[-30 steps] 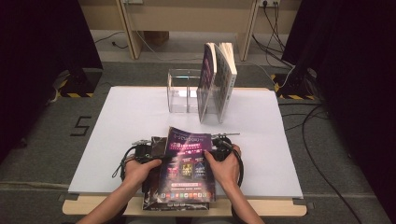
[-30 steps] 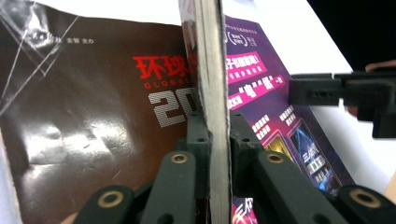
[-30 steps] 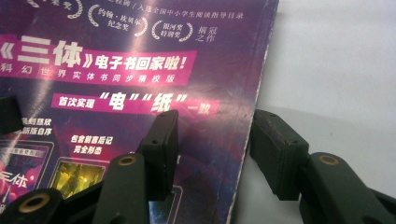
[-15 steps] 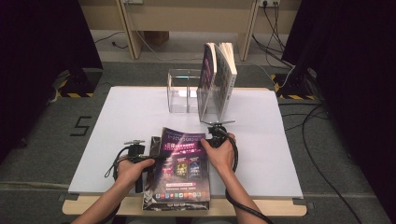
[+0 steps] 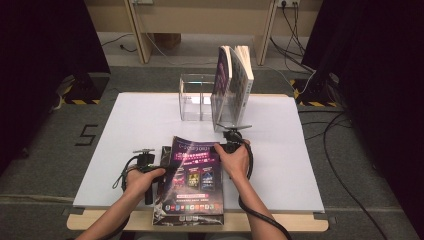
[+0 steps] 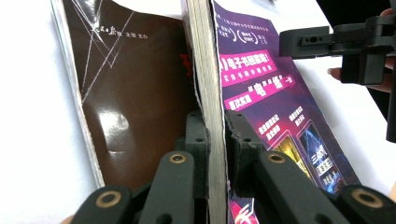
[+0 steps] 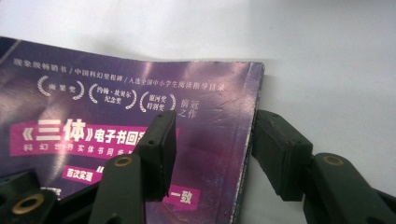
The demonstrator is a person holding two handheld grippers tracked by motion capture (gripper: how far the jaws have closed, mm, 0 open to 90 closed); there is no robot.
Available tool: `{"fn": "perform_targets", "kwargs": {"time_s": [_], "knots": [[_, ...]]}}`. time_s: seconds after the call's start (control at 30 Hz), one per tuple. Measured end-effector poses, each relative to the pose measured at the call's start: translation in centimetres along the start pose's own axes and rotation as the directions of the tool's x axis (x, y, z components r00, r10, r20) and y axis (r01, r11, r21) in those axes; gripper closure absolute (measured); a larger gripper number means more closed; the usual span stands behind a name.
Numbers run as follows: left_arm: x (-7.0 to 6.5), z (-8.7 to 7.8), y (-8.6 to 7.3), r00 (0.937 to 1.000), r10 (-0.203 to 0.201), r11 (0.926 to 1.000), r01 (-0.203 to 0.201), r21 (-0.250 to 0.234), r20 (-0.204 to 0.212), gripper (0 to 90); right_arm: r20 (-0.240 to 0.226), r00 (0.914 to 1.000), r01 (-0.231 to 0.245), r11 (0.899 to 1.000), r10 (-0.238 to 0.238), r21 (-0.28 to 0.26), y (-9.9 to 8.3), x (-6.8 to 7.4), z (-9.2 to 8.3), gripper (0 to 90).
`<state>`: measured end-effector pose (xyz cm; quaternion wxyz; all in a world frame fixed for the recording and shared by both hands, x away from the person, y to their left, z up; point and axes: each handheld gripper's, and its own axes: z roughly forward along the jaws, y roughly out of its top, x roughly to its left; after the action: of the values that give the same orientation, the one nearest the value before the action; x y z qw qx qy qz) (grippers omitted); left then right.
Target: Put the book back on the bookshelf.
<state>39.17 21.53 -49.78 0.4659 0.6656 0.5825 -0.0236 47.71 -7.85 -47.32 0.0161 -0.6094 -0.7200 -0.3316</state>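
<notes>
Since a second ago the purple book (image 5: 192, 175) has tipped up at the table's (image 5: 125, 130) near edge, its left edge clamped by the left gripper (image 6: 215, 140). The right gripper (image 7: 212, 154) has let go, its jaws having just been opening, and now straddles the book's far right corner without pressing. Just beyond stands a clear rack (image 5: 196, 97) holding upright books (image 5: 232, 82).

Even overhead light leaves the white desk (image 5: 150, 125) bright and nearly shadowless while the room around it sinks into black, a glare patch shines on the brown cover (image 6: 114, 122) lying on it, and the nearest tool parts blur.
</notes>
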Motion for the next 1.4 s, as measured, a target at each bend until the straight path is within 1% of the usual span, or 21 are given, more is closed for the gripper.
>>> {"fn": "perform_targets", "kwargs": {"time_s": [0.13, 0.2, 0.23, 0.33, 0.37, 0.4, 0.57, 0.63, 0.7, 0.77, 0.9, 0.93, 0.97, 1.07, 1.1, 1.13, 1.27, 1.3, 1.4], "knots": [[0.2, 0.1, 0.1, 1.0000, -0.008, 1.0000, 0.008, 0.000, 0.003, 80.1, -0.021, 0.9991, -0.036, 0.999, 0.035, -0.007, 0.0, -0.3, 0.0, 50.6], [0.2, 0.2, 0.1, 1.0000, -0.009, 1.0000, 0.009, 0.004, 0.002, 80.1, -0.032, 0.9990, -0.032, 0.999, 0.032, -0.015, -0.1, -0.5, 0.0, 51.9], [0.2, 0.2, 0.1, 0.9999, -0.010, 0.9999, 0.010, 0.004, 0.000, 80.0, -0.025, 0.9989, -0.041, 0.999, 0.041, -0.018, -0.2, -0.5, 0.0, 54.3], [0.2, 0.2, 0.2, 0.9999, -0.011, 0.9999, 0.011, 0.007, 0.001, 79.9, -0.008, 0.9995, -0.031, 0.999, 0.031, -0.035, -0.4, -0.4, -0.1, 57.4], [0.3, 0.2, 0.2, 1.0000, -0.009, 0.9999, 0.009, 0.013, 0.001, 79.9, -0.003, 0.9998, -0.020, 0.999, 0.019, -0.042, -0.5, -0.4, 0.0, 58.0], [0.3, 0.2, 0.2, 0.9999, -0.011, 0.9999, 0.011, 0.011, 0.004, 79.9, 0.004, 0.9994, -0.033, 0.999, 0.033, -0.040, -0.5, -0.2, -0.1, 58.5], [0.4, 0.2, 0.2, 0.9997, -0.022, 0.9997, 0.022, 0.010, 0.009, 79.9, 0.006, 0.9989, -0.047, 0.998, 0.047, -0.036, -0.5, -0.3, -0.1, 58.8], [0.5, 0.2, 0.2, 0.9996, -0.027, 0.9996, 0.026, 0.008, 0.013, 79.9, -0.004, 0.9985, -0.055, 0.998, 0.054, -0.030, -0.5, -0.3, -0.2, 59.0], [0.5, 0.2, 0.2, 0.9996, -0.025, 0.9996, 0.025, 0.012, 0.013, 79.9, -0.012, 0.9969, -0.078, 0.997, 0.077, -0.025, -0.5, -0.3, -0.3, 59.4], [0.4, 0.3, 0.1, 0.9997, -0.019, 0.9998, 0.019, 0.007, 0.011, 79.8, -0.036, 0.9940, -0.103, 0.995, 0.103, -0.012, -0.5, -0.5, -0.4, 59.9], [0.4, 0.3, 0.1, 0.9998, -0.014, 0.9999, 0.014, 0.005, 0.011, 79.7, -0.027, 0.9961, -0.084, 0.996, 0.084, 0.005, -0.5, -0.4, -0.4, 61.1], [0.4, 0.3, 0.2, 0.9999, -0.013, 0.9999, 0.013, 0.006, 0.011, 79.7, -0.018, 0.9967, -0.079, 0.997, 0.079, 0.006, -0.5, -0.3, -0.5, 61.8], [0.4, 0.3, 0.2, 0.9999, -0.012, 0.9999, 0.012, 0.011, 0.007, 79.7, -0.010, 0.9983, -0.058, 0.998, 0.058, 0.001, -0.5, -0.2, -0.5, 62.7], [0.3, 0.3, 0.2, 0.9999, -0.011, 0.9998, 0.011, 0.014, 0.007, 79.7, -0.008, 0.9989, -0.046, 0.999, 0.046, -0.011, -0.5, 0.2, -1.1, 65.8], [0.4, 0.3, 0.2, 0.9999, -0.012, 0.9998, 0.012, 0.015, 0.007, 79.7, -0.022, 0.9991, -0.037, 0.999, 0.036, -0.022, -0.5, 0.2, -1.4, 66.5], [0.4, 0.3, 0.2, 0.9999, -0.013, 0.9998, 0.013, 0.015, 0.008, 79.7, -0.032, 0.9986, -0.043, 0.999, 0.042, -0.028, -0.5, 0.3, -1.7, 67.0], [0.4, 0.3, 0.2, 0.9999, -0.013, 0.9998, 0.013, 0.016, 0.006, 79.6, -0.057, 0.9979, -0.033, 0.998, 0.030, -0.049, -0.6, 0.6, -2.3, 68.3], [0.4, 0.3, 0.2, 0.9999, -0.013, 0.9998, 0.013, 0.016, 0.006, 79.7, -0.058, 0.9981, -0.023, 0.998, 0.020, -0.051, -0.6, 0.6, -2.3, 68.5], [0.4, 0.3, 0.2, 0.9999, -0.013, 0.9998, 0.013, 0.016, 0.006, 79.6, -0.052, 0.9985, -0.019, 0.999, 0.017, -0.040, -0.7, 0.7, -2.3, 68.9]]}}
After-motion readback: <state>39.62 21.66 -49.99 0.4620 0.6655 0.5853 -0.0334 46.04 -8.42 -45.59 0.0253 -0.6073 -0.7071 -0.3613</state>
